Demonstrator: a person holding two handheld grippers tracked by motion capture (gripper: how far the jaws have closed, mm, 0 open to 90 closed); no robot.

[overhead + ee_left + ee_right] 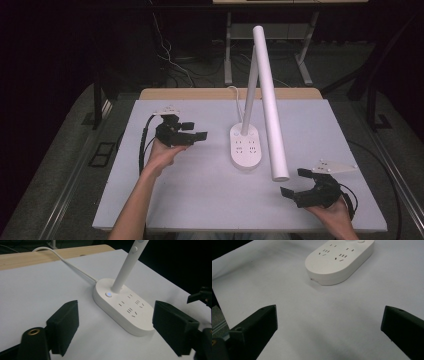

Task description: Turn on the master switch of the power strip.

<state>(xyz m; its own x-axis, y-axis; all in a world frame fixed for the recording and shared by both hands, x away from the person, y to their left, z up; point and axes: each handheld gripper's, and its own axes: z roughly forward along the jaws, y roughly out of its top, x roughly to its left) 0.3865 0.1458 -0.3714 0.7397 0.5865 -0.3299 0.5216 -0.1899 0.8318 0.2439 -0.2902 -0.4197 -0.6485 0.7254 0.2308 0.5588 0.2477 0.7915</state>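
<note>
**Both grippers open beside the lamp base**

High view: the left gripper (189,131) and right gripper (298,183) rest over the white counter (200,200), jaws spread wide, empty. The desk lamp (245,146) stands between them.

Left gripper view: the lamp base (125,306) lies ahead, its button (108,294) lit.

Right gripper view: the base (339,260) lies ahead, well apart.

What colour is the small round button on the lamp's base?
The small round button glows blue-white on the white oval lamp base; clearest in the left gripper view.
</note>
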